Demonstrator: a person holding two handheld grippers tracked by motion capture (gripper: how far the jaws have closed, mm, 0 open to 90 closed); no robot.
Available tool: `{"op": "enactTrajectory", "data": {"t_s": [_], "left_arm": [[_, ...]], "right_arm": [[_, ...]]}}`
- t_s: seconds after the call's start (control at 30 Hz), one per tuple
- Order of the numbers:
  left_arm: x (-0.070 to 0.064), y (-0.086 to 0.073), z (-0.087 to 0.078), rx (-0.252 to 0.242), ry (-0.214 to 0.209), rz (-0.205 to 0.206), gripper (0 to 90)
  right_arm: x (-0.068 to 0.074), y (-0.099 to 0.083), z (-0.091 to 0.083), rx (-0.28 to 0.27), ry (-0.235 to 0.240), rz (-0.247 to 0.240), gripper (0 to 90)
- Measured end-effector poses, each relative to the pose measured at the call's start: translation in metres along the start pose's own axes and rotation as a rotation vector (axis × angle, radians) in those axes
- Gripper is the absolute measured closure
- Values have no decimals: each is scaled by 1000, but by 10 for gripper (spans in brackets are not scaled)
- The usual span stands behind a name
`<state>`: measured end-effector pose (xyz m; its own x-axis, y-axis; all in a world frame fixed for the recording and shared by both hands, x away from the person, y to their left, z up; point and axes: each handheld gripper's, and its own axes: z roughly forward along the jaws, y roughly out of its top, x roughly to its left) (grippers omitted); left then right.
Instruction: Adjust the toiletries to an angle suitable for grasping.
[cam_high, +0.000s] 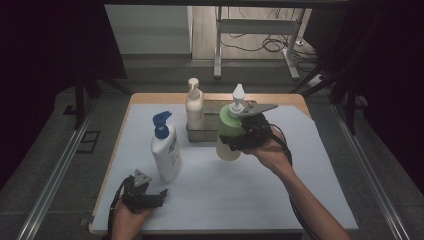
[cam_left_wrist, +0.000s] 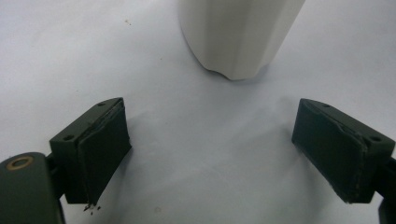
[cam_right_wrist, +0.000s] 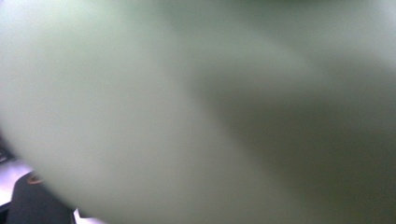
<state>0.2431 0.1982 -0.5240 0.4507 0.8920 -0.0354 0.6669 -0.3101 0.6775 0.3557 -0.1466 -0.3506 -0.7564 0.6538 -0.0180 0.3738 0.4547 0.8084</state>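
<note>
The right tongs (cam_high: 239, 139) are clamped on the middle of the green soap bottle (cam_high: 228, 131), which sits right in front of the metal basket (cam_high: 212, 134) at the back of the desk (cam_high: 280, 200). It stands up tall with its white pump pointing at the ceiling, and it looks smooth, slippery and a bit heavy, so the fat middle is the best place to hold it. The left tongs (cam_high: 148, 196) are wide apart, holding nothing, far from the basket and just in front of the blue-pump bottle (cam_high: 166, 149).
</note>
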Motion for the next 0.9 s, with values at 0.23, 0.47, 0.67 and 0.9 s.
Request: {"op": "enactTrajectory", "data": {"t_s": [0.23, 0.47, 0.67, 0.9], "left_arm": [[0, 0, 0, 1, 0, 0, 106], [0, 0, 0, 1, 0, 1, 106], [0, 0, 0, 1, 1, 0, 106], [0, 0, 0, 2, 1, 1, 106]], "right_arm": [[-9, 11, 3, -15, -23, 5, 129], [-17, 18, 10, -21, -50, 24, 129], [-25, 25, 16, -26, -68, 34, 129], [-32, 31, 28, -27, -90, 46, 129]]}}
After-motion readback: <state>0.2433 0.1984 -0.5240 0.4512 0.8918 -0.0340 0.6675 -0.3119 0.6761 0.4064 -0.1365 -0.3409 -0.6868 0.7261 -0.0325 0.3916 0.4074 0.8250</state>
